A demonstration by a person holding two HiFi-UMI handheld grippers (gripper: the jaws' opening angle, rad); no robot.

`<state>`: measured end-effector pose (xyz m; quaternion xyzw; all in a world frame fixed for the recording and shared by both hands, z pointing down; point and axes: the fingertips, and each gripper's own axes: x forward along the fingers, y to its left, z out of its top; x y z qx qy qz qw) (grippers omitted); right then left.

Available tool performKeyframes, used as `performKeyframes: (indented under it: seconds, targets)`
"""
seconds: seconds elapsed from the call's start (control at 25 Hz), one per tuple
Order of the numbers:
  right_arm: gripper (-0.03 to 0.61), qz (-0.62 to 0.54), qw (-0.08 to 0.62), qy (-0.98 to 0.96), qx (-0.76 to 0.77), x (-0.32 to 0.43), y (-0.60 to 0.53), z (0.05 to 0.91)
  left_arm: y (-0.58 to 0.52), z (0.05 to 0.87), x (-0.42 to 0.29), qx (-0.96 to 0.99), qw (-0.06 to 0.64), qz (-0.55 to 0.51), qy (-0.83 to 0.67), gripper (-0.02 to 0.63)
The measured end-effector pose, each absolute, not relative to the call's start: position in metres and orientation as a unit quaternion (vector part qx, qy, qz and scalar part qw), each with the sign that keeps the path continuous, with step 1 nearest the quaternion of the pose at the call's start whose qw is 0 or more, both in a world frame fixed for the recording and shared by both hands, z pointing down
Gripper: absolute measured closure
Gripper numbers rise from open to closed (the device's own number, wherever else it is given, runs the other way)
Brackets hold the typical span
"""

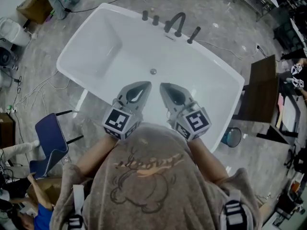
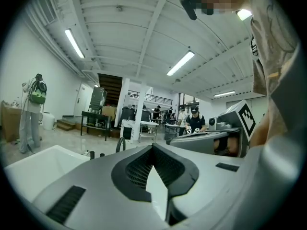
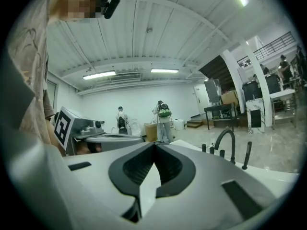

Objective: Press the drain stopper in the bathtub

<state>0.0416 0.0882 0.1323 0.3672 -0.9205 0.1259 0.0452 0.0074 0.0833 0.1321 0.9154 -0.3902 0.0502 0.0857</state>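
1. White bathtub [image 1: 98, 56]: the drain stopper [image 1: 153, 71] sits in the middle of its floor, with the faucet [image 1: 176, 22] on the far rim.
2. The left gripper [image 1: 146, 84] and right gripper [image 1: 162, 86] hang side by side above the near part of the tub, clear of the stopper.
3. Both have their jaw tips together and hold nothing.

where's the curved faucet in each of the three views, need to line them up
Head view: the faucet is at top centre, on the far rim of the bathtub.
Left gripper view: it is a small dark arc left of centre, at mid-height.
Right gripper view: it is a dark arc right of centre, at mid-height.
Shared landmark: the white bathtub itself shows in all three views.
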Motion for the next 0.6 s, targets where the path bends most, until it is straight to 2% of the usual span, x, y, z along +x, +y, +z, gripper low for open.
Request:
performKeyframes:
  seconds: [0.6]
  targets:
    - [0.577,0.09,0.01,-0.951,0.295,0.028,0.125,0.127,0.112,0.133,0.004,0.915,0.067,0.028,-0.397,0.611]
